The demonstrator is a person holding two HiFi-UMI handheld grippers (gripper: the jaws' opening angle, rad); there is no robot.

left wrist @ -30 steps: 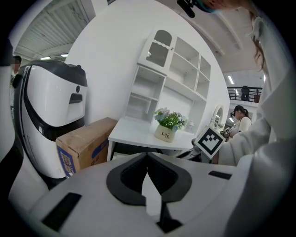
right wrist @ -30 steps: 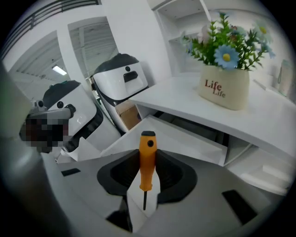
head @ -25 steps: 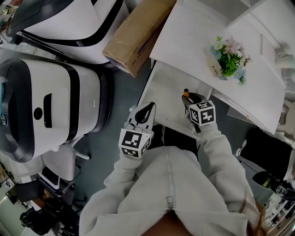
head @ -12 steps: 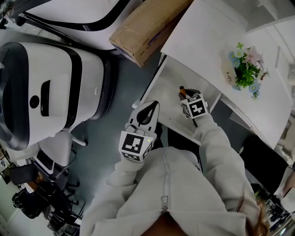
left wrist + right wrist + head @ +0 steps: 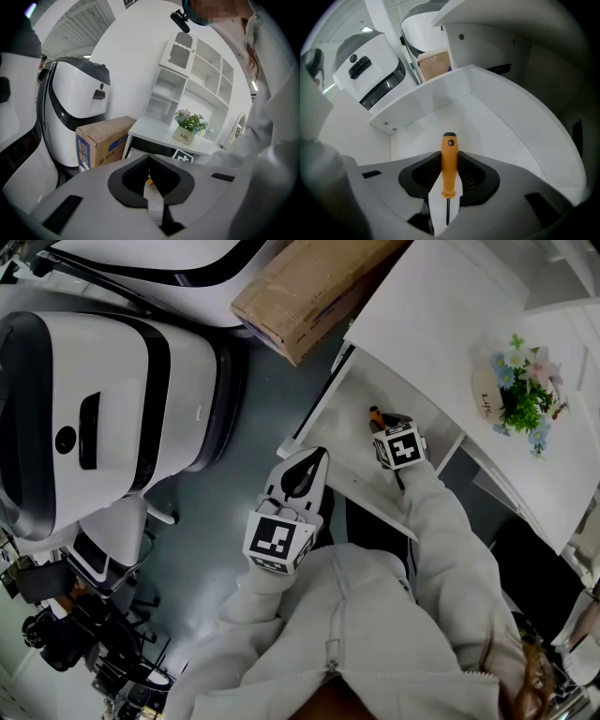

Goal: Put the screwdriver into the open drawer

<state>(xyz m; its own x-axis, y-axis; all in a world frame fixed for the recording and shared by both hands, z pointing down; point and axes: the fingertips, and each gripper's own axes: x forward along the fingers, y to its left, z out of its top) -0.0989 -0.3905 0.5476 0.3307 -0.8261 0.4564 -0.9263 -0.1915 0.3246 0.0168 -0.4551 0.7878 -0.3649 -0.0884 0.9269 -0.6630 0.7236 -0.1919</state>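
Right gripper (image 5: 450, 158) fingers clamped on orange screwdriver (image 5: 449, 174) handle, over open drawer (image 5: 487, 124), left gripper (image 5: 149, 160) fingers together

The small cream flower pot (image 5: 185, 136) on the white tabletop read "Life". Blue print on the brown cardboard box (image 5: 105, 138) was too blurred to read.

Your orange-handled steel screwdriver (image 5: 449, 164) has a black end cap. Open flat-panel drawer (image 5: 349, 442): plain white. Rectangular cardboard box (image 5: 302, 282): brown, blue print. Your jacket sleeve (image 5: 441, 540): off-white. Floor (image 5: 234, 498): grey-blue.
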